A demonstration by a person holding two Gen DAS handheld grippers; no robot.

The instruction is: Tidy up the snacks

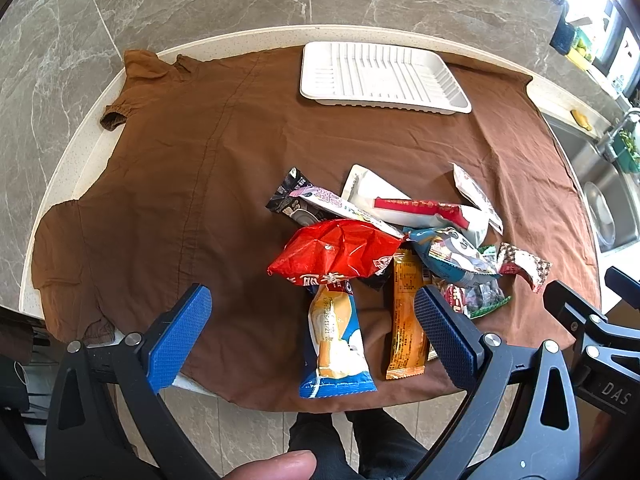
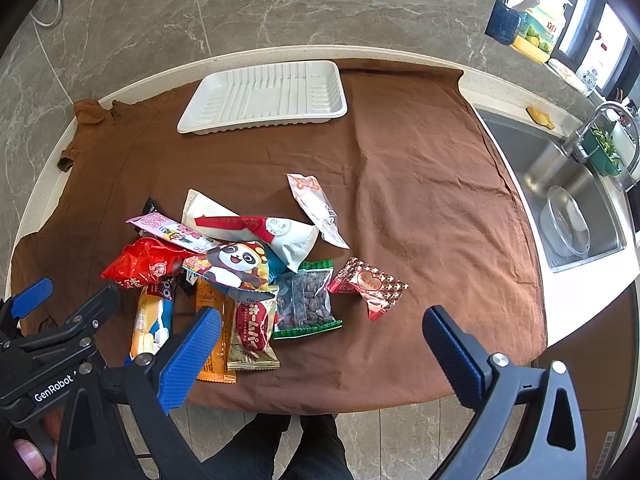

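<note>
A pile of snack packets lies on a brown cloth near the table's front edge: a red bag, a blue and white packet, an orange bar, a panda packet, a clear bag of brown nuts and a red heart candy. An empty white ribbed tray sits at the far side, also in the right wrist view. My left gripper is open, above the near packets. My right gripper is open, above the cloth just in front of the pile.
The round table stands on a marble floor. A steel sink with a glass bowl and faucet lies to the right. The person's legs are below the front edge.
</note>
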